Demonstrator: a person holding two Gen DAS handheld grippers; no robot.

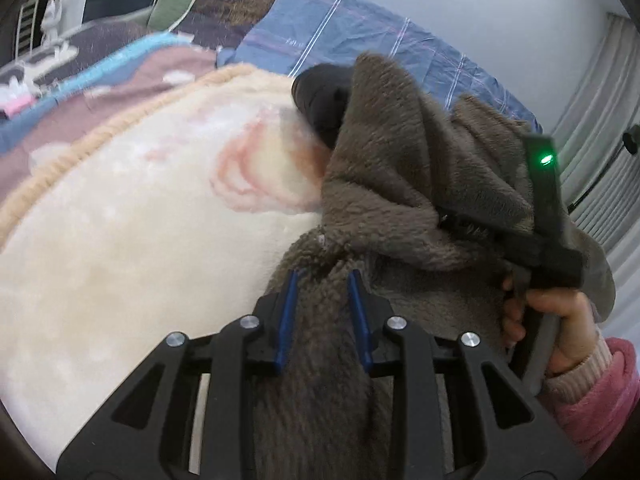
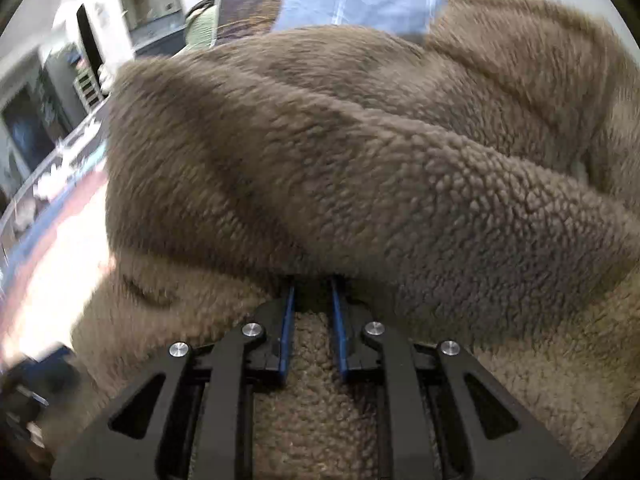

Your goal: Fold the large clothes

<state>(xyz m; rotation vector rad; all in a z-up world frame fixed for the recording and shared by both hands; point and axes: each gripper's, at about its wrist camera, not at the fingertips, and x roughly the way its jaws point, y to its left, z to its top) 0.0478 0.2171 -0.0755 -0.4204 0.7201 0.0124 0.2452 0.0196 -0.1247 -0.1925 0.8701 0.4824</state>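
Jaws of both grippers clench bunched folds of the brown fleece garment (image 1: 400, 184): the left gripper (image 1: 324, 280) low on it, the right gripper (image 2: 313, 286) deep under a thick roll. Folding looks barely begun; the plush, bulky fleece hangs crumpled above the cream blanket (image 1: 132, 240) on the bed, nothing squared or flattened.
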